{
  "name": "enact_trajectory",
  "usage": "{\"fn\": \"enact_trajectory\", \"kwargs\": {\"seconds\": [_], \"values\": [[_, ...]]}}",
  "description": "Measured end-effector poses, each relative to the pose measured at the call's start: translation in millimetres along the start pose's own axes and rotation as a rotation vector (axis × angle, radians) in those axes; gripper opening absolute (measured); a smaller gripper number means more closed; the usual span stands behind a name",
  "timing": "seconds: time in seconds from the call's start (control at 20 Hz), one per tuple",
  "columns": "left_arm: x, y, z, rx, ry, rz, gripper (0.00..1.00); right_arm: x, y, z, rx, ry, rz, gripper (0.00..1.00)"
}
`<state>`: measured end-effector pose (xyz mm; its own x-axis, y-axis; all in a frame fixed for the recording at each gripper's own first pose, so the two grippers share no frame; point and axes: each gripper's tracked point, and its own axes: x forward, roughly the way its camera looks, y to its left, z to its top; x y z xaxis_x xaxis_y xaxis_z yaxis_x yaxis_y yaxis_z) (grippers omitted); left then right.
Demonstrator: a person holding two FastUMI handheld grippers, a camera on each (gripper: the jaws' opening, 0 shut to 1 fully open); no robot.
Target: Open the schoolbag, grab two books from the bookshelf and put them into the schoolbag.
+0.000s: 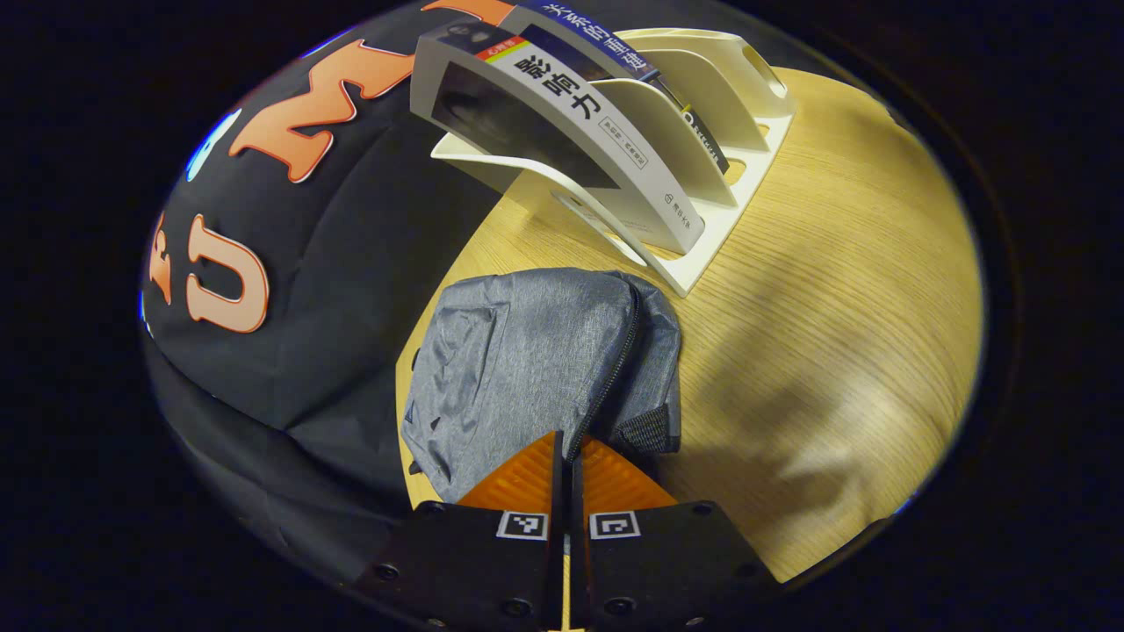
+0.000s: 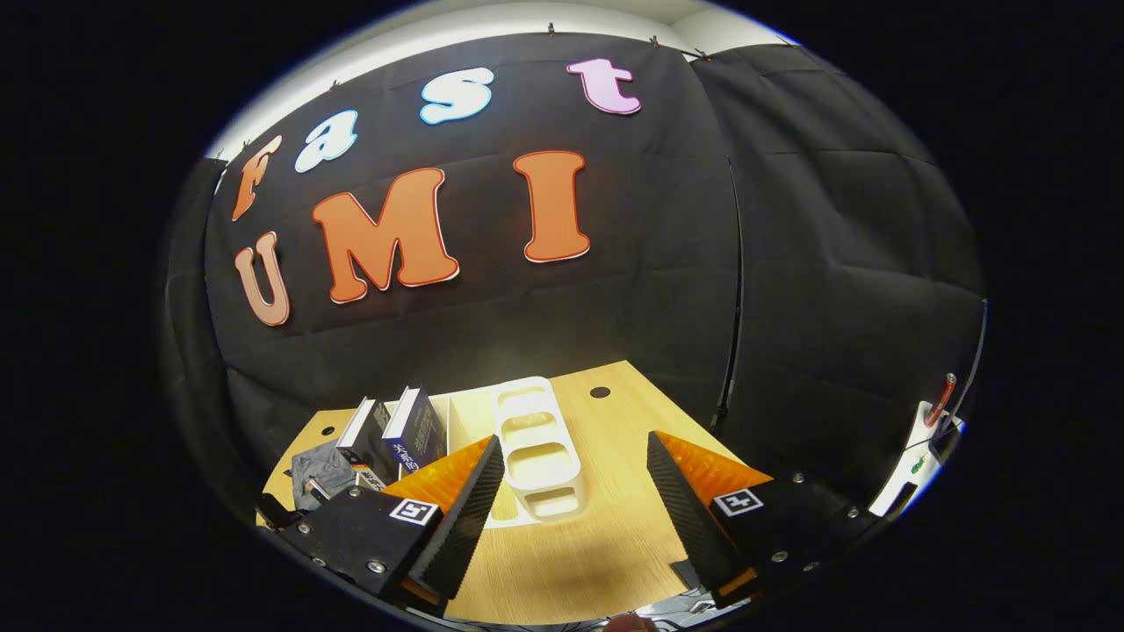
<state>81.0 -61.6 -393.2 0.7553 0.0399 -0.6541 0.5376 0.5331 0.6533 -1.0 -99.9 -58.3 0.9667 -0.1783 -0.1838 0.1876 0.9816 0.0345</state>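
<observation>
The grey schoolbag (image 1: pixel 527 360) lies on the wooden table (image 1: pixel 834 351), its zipper (image 1: pixel 615 360) closed. My left gripper (image 1: pixel 569 443) is shut at the zipper's near end, where the zip line runs in between the fingertips; the pull is hidden. Behind the bag a white bookshelf rack (image 1: pixel 729 193) holds a white-and-grey book (image 1: pixel 571 132) and a blue book (image 1: pixel 588 35), both leaning. My right gripper (image 2: pixel 575 491) hangs open above the table, facing the rack (image 2: pixel 536 448) end on. The two books (image 2: pixel 395 430) and the bag (image 2: pixel 312 474) sit to its left.
Black cloth walls close off the table's back and sides (image 2: pixel 615 290). A cable hole (image 2: pixel 600 391) marks the table's far edge. A white fixture with a red part (image 2: pixel 935 412) stands off to the right. Bare wood (image 1: pixel 861 290) lies to the right of the bag and the rack.
</observation>
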Motion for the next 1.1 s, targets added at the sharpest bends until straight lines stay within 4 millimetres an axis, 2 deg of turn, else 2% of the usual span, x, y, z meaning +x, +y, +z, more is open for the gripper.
{"fn": "enact_trajectory", "kwargs": {"seconds": [0.2,0.3,0.45,0.7,0.85,0.95,1.1], "values": [[-7.3,8.6,6.2,0.027,0.018,-0.126,0.02,5.3,11.7,-4.8,-0.006,0.011,-0.032,0.98],[-12.2,20.7,10.6,0.024,0.028,-0.190,0.02,8.8,19.9,-7.9,-0.009,0.026,-0.056,0.98],[-25.5,48.6,23.3,-0.034,0.018,-0.281,0.01,13.6,44.6,-10.3,-0.011,0.054,-0.043,0.98],[-46.2,124.2,44.5,-0.055,-0.026,-0.366,0.01,15.3,83.9,-2.3,0.027,0.078,0.006,0.98],[-49.0,167.9,53.1,-0.045,-0.070,-0.403,0.01,9.8,110.7,-2.0,0.047,0.114,0.020,0.98],[-44.4,192.3,58.5,-0.024,-0.096,-0.410,0.01,2.4,139.0,-3.0,0.051,0.168,0.056,0.98],[-40.3,222.4,66.5,-0.022,-0.141,-0.423,0.01,-7.5,179.9,12.9,0.014,0.186,0.090,0.98]]}}
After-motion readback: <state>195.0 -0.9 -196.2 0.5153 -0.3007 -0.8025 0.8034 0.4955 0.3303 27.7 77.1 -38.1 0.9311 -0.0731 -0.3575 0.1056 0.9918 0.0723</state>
